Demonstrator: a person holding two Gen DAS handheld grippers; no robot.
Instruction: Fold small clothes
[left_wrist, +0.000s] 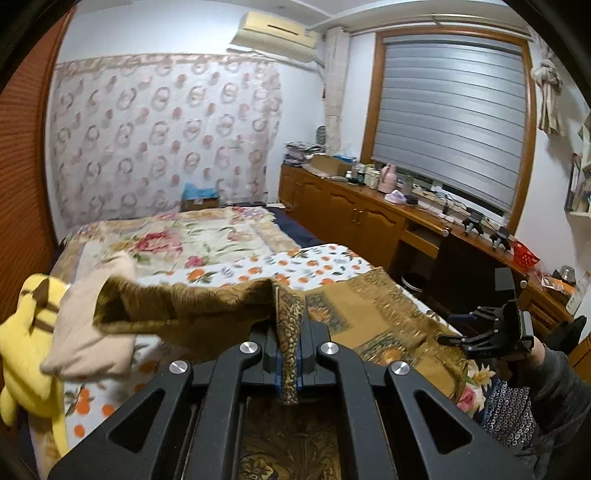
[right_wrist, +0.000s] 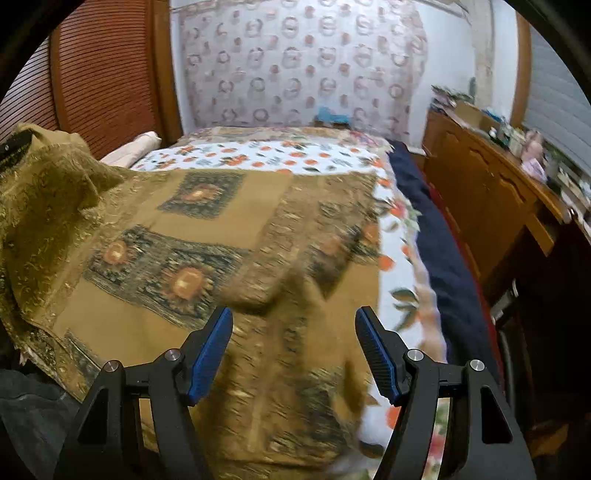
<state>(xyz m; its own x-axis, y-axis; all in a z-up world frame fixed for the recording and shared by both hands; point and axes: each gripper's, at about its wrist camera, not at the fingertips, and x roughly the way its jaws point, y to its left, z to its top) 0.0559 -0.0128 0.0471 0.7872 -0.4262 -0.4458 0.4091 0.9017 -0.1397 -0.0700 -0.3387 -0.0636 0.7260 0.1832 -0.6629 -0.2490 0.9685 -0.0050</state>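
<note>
The left gripper (left_wrist: 289, 360) is clamped tight on a bunched edge of the brown patterned cloth (right_wrist: 207, 236), lifting it off the bed (left_wrist: 317, 264). Right gripper (right_wrist: 293, 350) hangs wide open above the cloth, holding nothing. Yellow plush (left_wrist: 26, 347) sits at the bed's left edge.

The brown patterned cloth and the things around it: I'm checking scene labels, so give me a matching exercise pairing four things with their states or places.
Things:
1. left gripper
2. right gripper
3. brown patterned cloth
4. yellow plush toy

States or places:
A. spread over the bed
B. open, holding nothing
C. at the bed's left edge
D. shut on a fold of fabric

Pairs: 1-D, 2-B, 3-A, 4-C
</note>
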